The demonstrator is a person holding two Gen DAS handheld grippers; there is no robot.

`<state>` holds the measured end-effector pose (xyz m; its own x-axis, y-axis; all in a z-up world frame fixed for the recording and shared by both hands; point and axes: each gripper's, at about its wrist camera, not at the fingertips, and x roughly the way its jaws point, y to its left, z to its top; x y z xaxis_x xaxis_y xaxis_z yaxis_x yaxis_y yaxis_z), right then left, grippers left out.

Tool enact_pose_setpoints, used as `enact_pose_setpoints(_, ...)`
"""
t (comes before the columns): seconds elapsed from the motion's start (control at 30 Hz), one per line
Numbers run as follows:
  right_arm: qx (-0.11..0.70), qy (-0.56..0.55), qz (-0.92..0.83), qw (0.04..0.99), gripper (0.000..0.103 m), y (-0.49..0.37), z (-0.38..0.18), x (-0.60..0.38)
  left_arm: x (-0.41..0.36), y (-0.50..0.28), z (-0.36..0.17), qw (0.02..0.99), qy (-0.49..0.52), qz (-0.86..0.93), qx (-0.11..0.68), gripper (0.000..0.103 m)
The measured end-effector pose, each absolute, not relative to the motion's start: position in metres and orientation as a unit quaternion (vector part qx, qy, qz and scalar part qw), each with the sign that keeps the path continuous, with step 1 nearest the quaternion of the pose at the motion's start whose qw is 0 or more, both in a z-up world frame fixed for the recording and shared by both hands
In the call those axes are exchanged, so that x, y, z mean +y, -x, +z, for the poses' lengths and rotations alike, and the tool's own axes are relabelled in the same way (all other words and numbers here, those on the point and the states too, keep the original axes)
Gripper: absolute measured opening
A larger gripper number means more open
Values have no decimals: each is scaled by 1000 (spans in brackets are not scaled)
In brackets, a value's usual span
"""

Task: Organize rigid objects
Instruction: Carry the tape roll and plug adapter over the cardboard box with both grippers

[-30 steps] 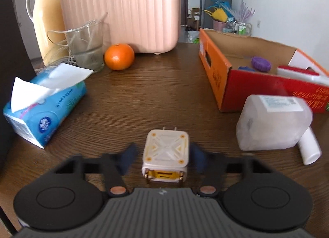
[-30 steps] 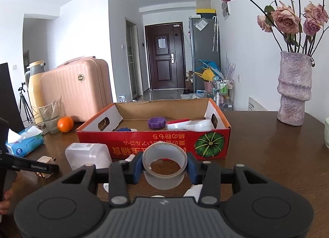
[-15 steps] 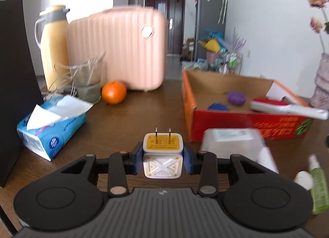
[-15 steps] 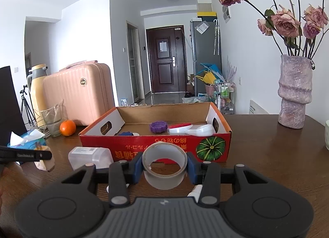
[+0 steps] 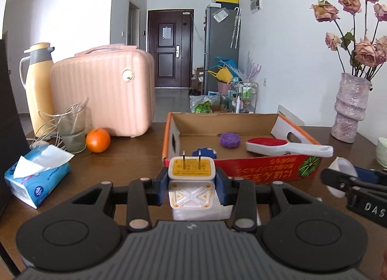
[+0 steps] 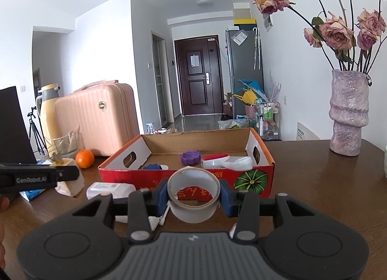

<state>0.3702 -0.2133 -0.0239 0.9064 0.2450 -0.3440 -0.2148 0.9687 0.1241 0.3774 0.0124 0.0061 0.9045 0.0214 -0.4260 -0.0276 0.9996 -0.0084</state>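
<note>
Before one cardboard box (image 6: pixel 263 161), two tools: left tool (image 5: pixel 191 184) pinching one charger (image 5: pixel 191 183), right tool (image 6: pixel 194 194) pinching one tape roll (image 6: pixel 193 195).

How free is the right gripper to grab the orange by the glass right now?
Probably not: the right gripper is already shut on the tape roll, and the orange sits far left, beyond the left gripper holding the charger. It must drop the tape first.

A pink suitcase (image 5: pixel 104 91) stands at the back of the brown desk (image 5: pixel 135 149), with a yellow thermos (image 5: pixel 38 86) left of it, an orange (image 5: pixel 98 140) in front, a blue tissue pack (image 5: pixel 36 178) nearer, and a vase of dried roses (image 6: pixel 349 113) far right
</note>
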Motion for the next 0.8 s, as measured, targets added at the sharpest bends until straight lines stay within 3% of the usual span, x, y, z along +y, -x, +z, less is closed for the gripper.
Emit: enact_pose_setpoints(0.8,178,-47,110,977,42,-432,-15,-201,-15,-437,18,980,27,13,195,39)
